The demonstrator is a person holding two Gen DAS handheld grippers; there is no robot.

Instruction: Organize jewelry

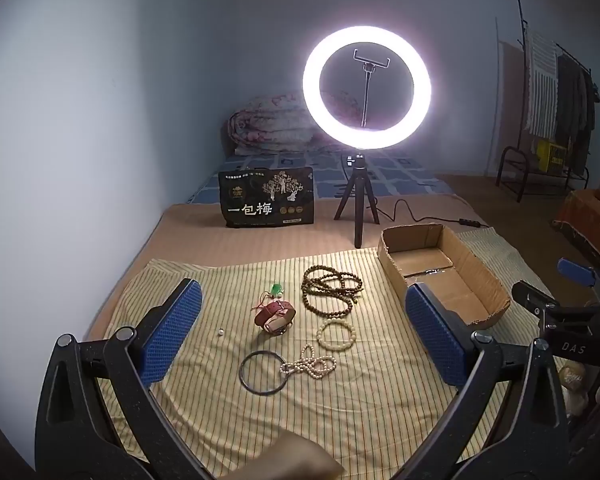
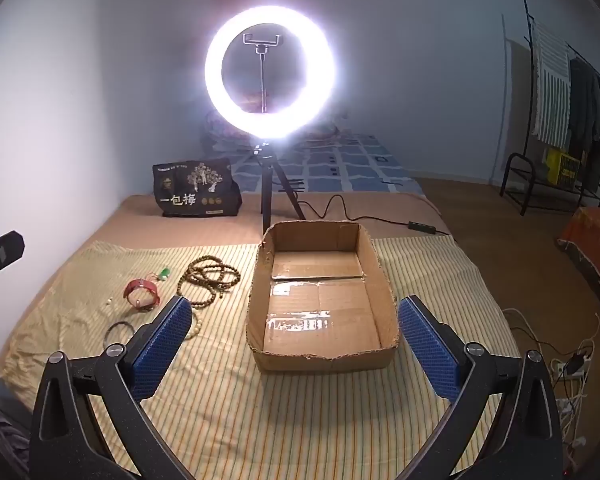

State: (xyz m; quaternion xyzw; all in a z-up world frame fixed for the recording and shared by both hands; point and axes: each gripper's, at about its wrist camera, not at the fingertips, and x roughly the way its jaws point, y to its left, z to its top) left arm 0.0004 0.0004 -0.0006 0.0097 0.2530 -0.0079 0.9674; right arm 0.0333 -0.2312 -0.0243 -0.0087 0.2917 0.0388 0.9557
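Note:
Jewelry lies on a striped cloth (image 1: 340,412): a brown bead necklace (image 1: 331,293), a red watch (image 1: 275,315), a green pendant (image 1: 276,289), a cream bead bracelet (image 1: 337,333), a pearl strand (image 1: 310,367), a dark bangle (image 1: 263,372) and a small pearl (image 1: 221,332). An empty cardboard box (image 1: 444,270) stands to their right. My left gripper (image 1: 300,336) is open above the jewelry, holding nothing. My right gripper (image 2: 294,340) is open and empty in front of the box (image 2: 322,300); the necklace (image 2: 210,274) and watch (image 2: 142,294) lie to its left.
A lit ring light on a tripod (image 1: 366,88) stands behind the cloth, its cable (image 1: 420,210) running right. A black snack bag (image 1: 266,202) stands at the back left. A wall is on the left. A clothes rack (image 2: 560,120) is far right.

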